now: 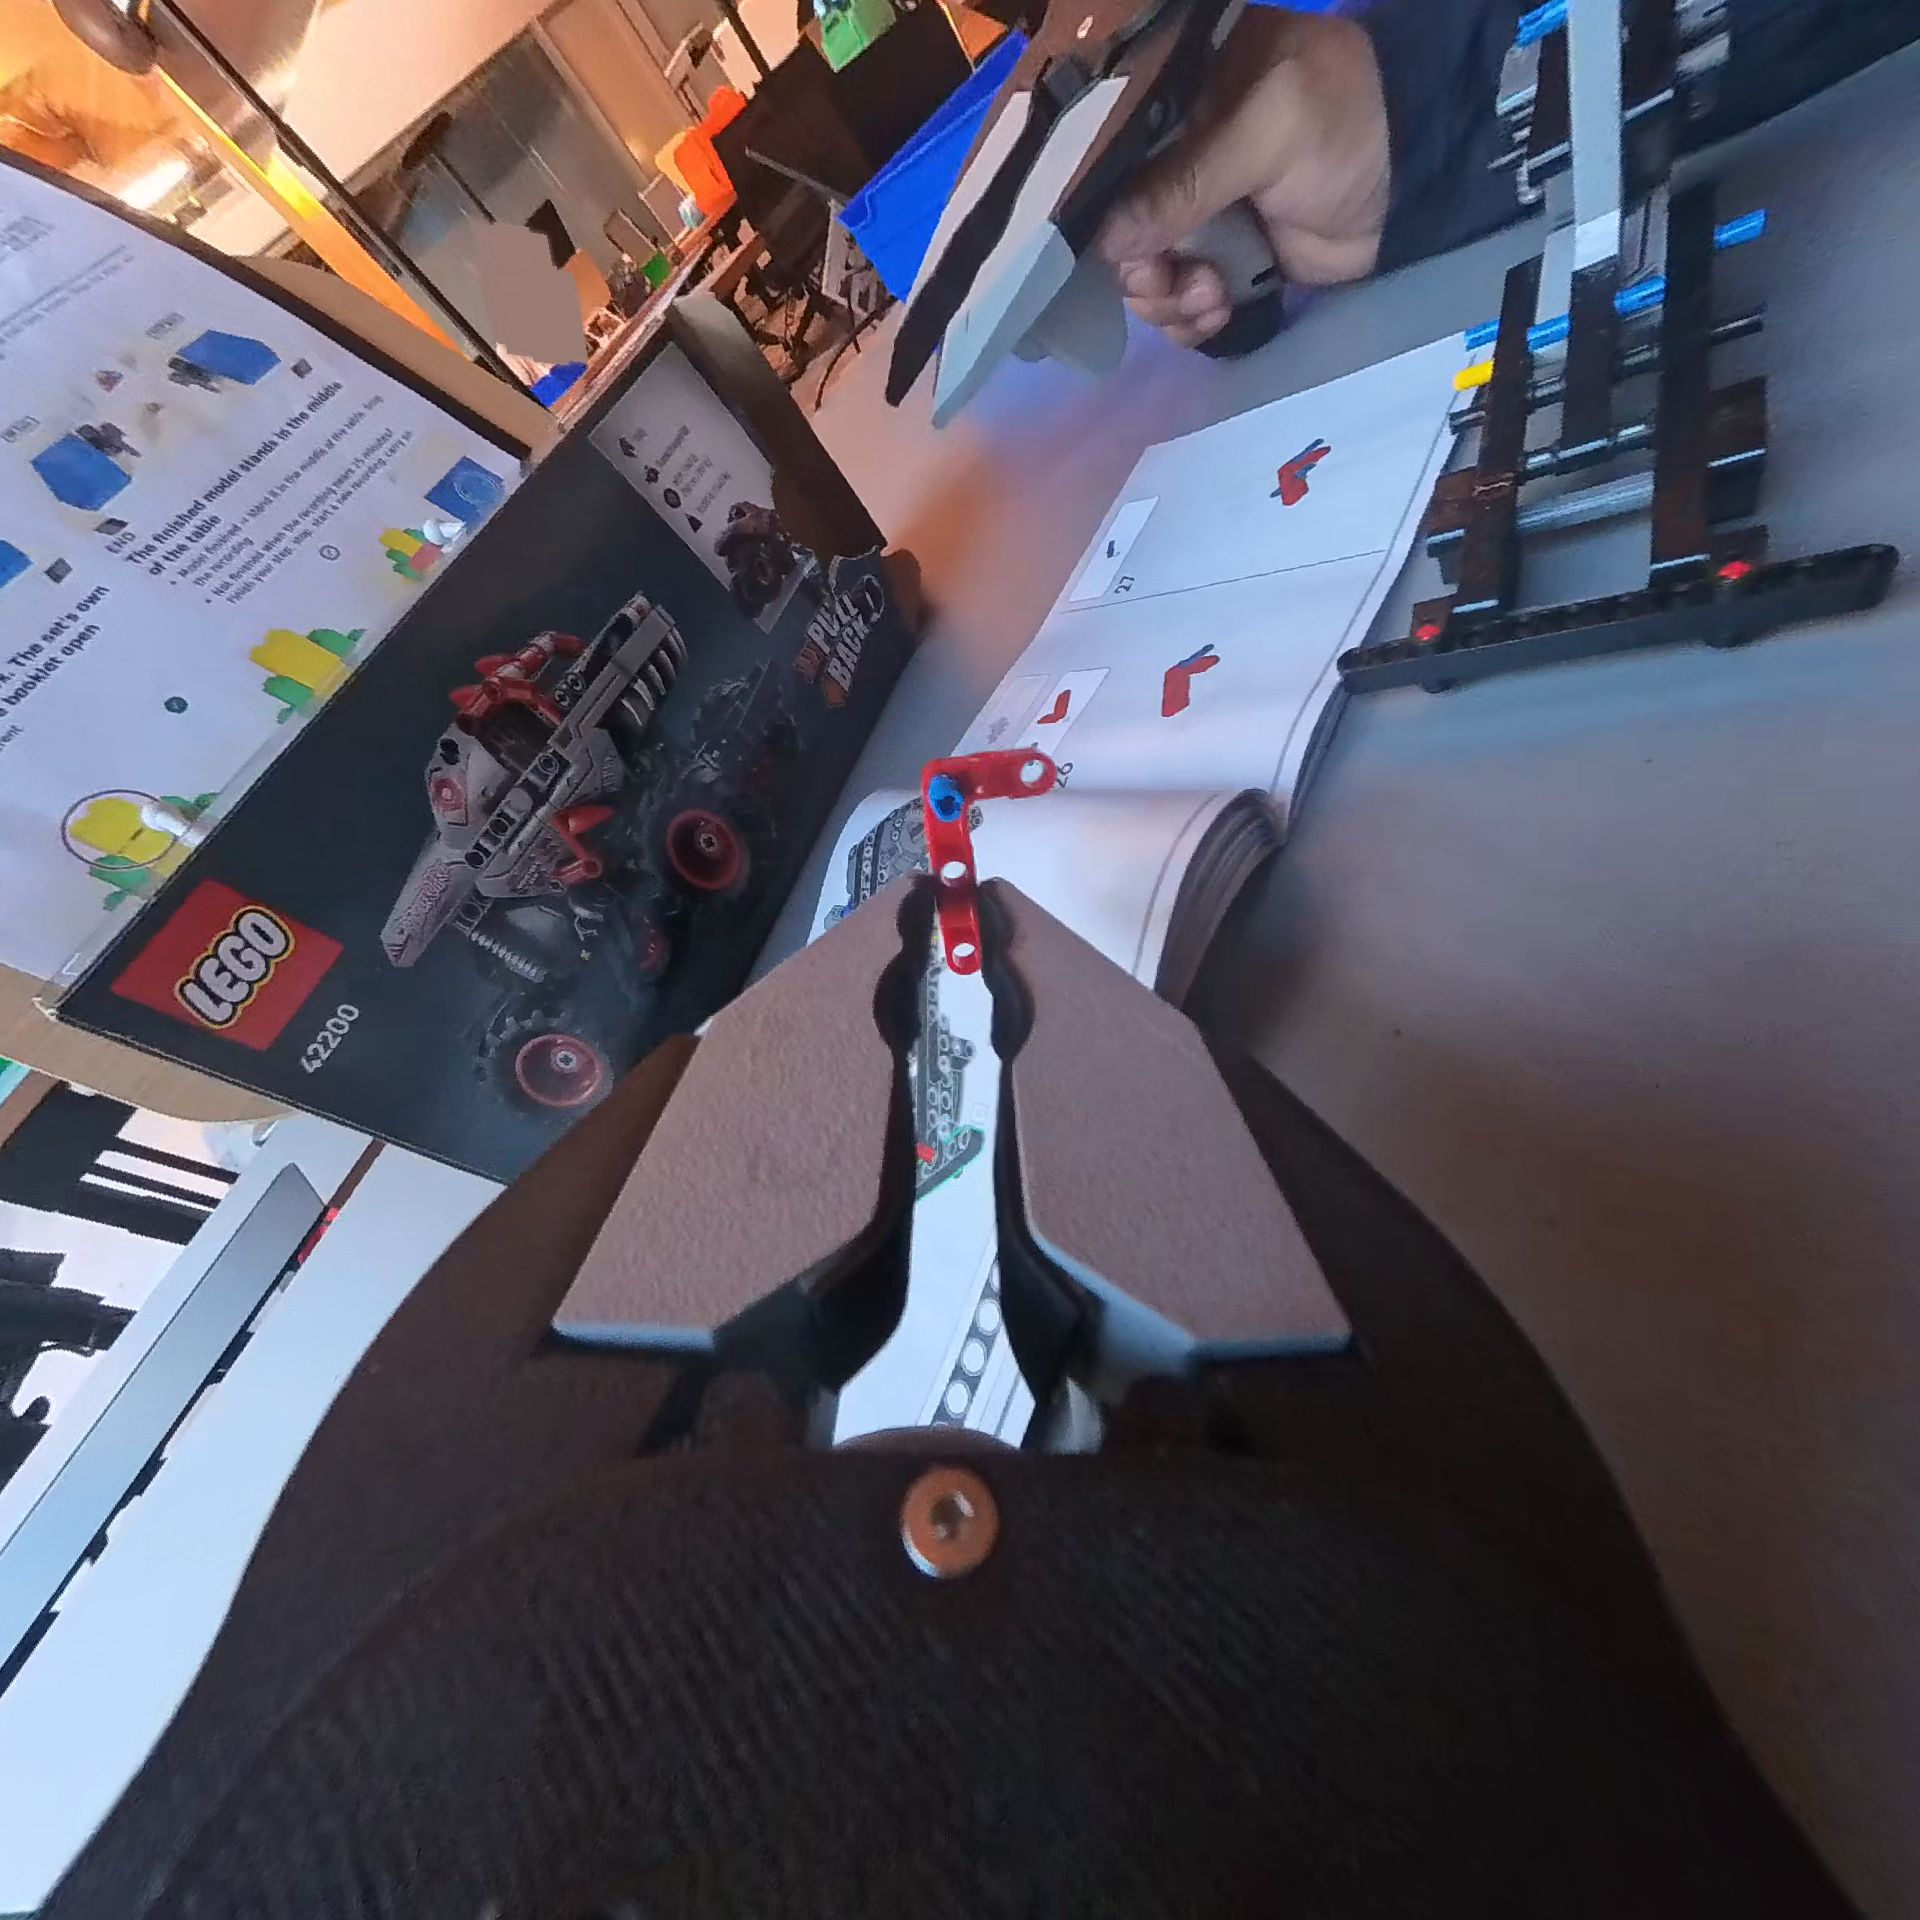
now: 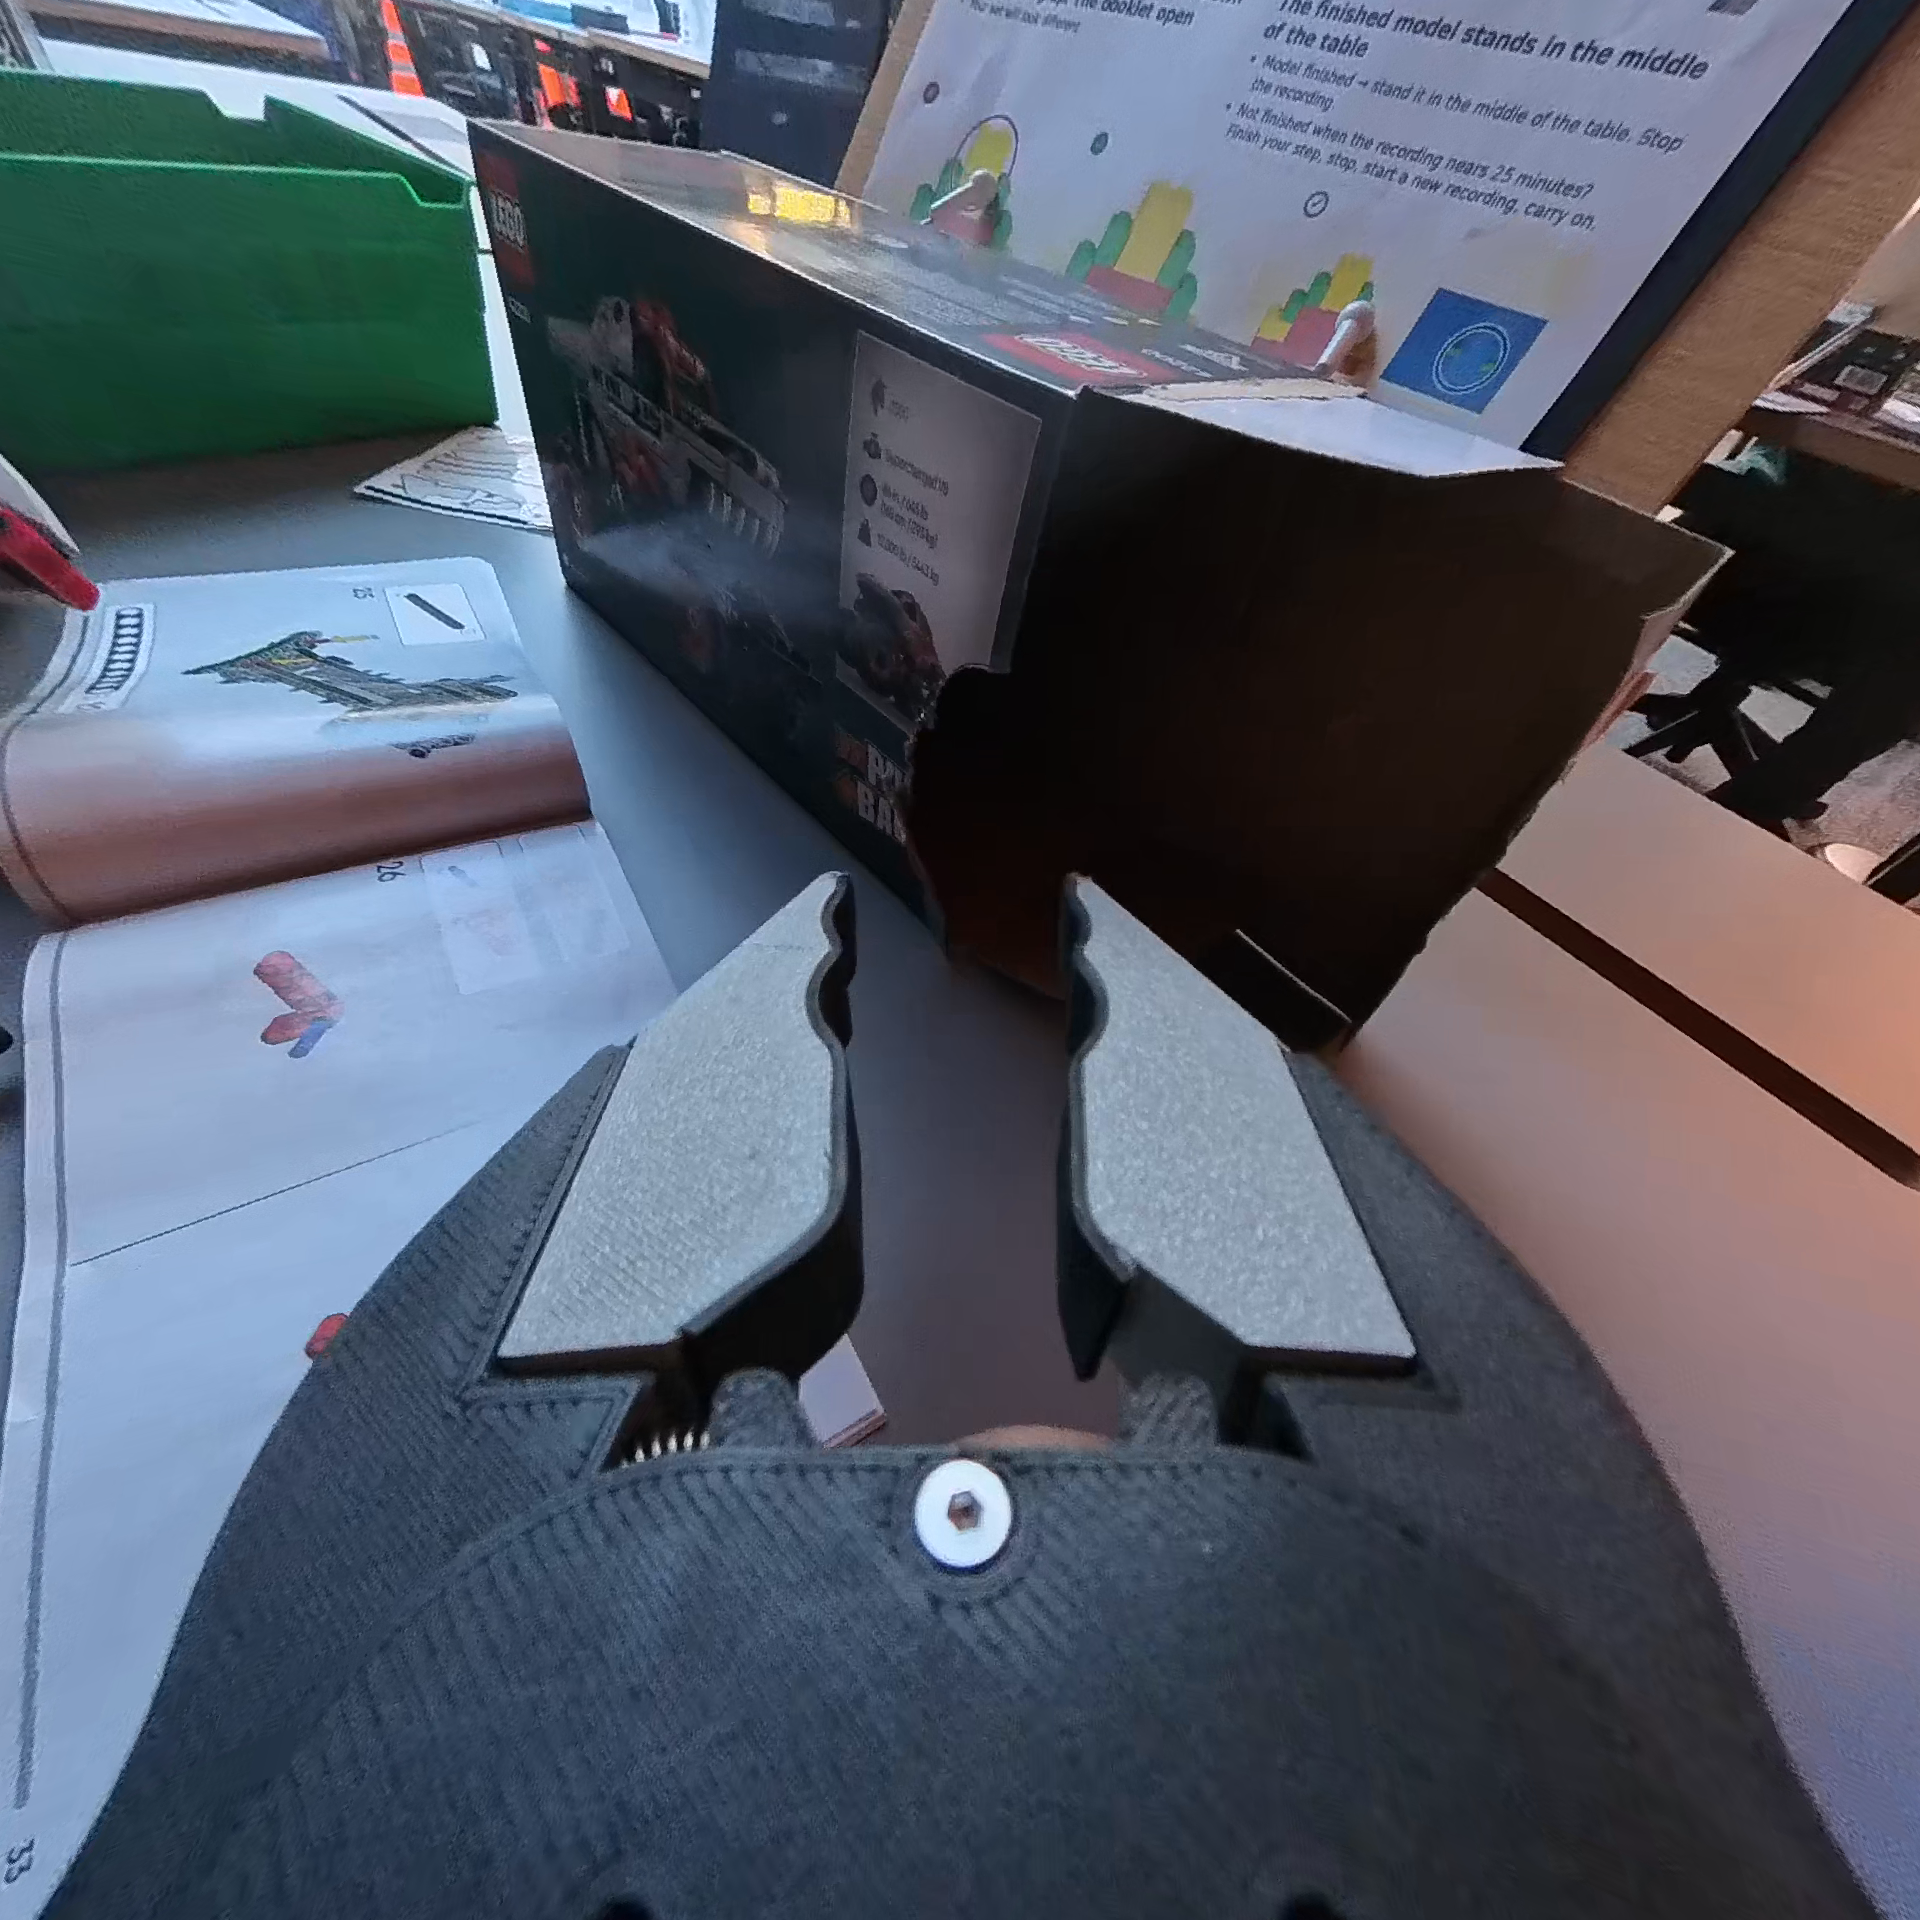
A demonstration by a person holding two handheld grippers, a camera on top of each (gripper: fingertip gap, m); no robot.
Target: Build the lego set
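Left wrist view — left gripper (image 1: 954, 914) pinching red L-beam (image 1: 961, 831), blue pin (image 1: 943, 798).

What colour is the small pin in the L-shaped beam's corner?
Blue pin, clearest in the left wrist view.

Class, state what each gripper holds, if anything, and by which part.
Left gripper: the red L-shaped beam, pinched near the end of its long arm, blue pin at the corner. Right gripper: nothing.

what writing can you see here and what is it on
I won't quote the writing, only what bears it.
Dark set box: red logo patch, a number, a side panel.
Open instruction booklet: step numbers by the drawings.
White poster behind the box: printed lines, some blurred.
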